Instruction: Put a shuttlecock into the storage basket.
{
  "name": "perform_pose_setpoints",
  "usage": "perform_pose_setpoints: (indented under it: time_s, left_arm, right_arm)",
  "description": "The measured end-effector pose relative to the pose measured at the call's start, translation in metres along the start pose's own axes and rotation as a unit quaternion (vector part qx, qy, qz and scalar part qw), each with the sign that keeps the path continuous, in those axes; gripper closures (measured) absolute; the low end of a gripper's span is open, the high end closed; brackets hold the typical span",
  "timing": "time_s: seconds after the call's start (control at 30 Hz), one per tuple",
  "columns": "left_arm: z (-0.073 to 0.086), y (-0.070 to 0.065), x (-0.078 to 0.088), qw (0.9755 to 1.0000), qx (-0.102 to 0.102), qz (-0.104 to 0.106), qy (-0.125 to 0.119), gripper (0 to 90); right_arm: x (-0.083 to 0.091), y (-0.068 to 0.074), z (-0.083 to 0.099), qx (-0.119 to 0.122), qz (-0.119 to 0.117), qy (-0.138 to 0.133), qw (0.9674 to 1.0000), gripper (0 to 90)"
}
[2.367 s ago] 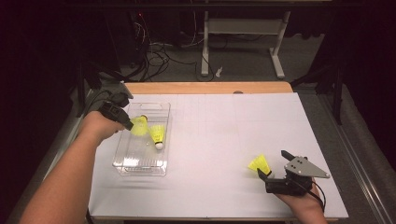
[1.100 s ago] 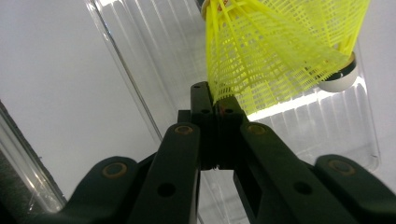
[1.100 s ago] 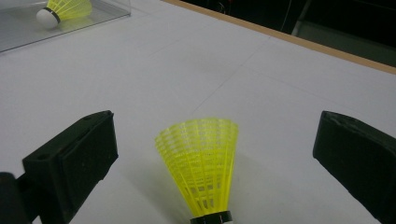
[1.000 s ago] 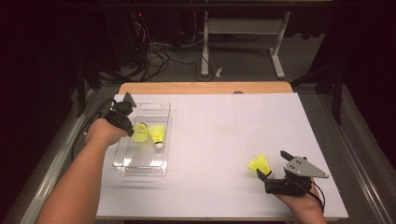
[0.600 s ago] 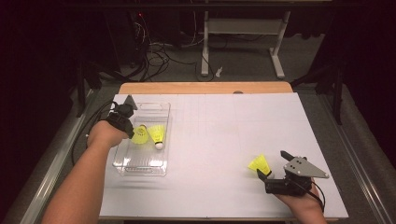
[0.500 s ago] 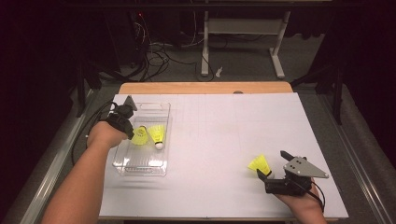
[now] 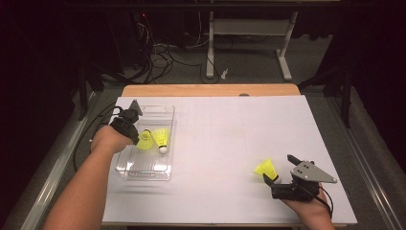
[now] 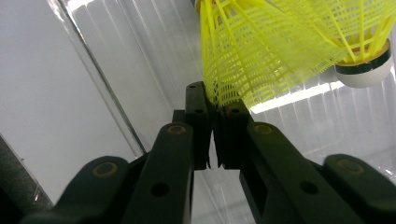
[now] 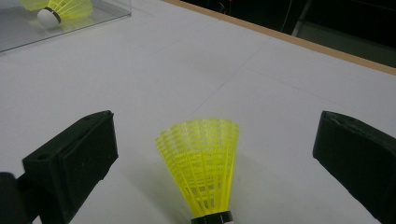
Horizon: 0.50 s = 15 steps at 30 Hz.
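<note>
Left tongs (image 8: 215,122) sit nearly closed over the clear bin (image 7: 160,173), their jaws just starting to part off the shuttlecock's (image 8: 261,56) skirt — a drop-off, likely. Right tongs (image 9: 212,161) gape wide around another shuttlecock (image 9: 201,172) on the tabletop (image 7: 230,143).

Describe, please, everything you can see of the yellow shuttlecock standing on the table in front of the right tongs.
The shuttlecock has a bright yellow skirt of open plastic-looking mesh that flares upward, above a dark band at its base. It stands upright on the white table, base down, alone and apart from the clear box. It sits between the wide-open jaws of the right tongs; neither pad touches it. Only the table is in contact with it.
</note>
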<state>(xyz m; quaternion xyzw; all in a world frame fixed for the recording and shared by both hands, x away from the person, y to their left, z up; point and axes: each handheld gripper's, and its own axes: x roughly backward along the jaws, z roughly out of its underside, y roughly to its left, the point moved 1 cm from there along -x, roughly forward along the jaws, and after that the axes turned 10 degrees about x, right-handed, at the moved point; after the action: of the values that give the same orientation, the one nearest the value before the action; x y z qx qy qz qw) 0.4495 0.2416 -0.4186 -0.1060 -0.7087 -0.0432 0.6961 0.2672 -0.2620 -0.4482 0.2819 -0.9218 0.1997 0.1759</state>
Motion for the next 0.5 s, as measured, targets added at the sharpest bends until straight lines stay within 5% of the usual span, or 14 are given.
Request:
perform_pose_setpoints:
  time_s: [0.5]
  left_arm:
    - [0.0047,-0.005,0.006,0.9999,-0.008,0.01,0.007,75.1]
  right_arm:
    - [0.0003,0.0006,-0.0009,0.001,0.0,-0.002,1.0,0.5]
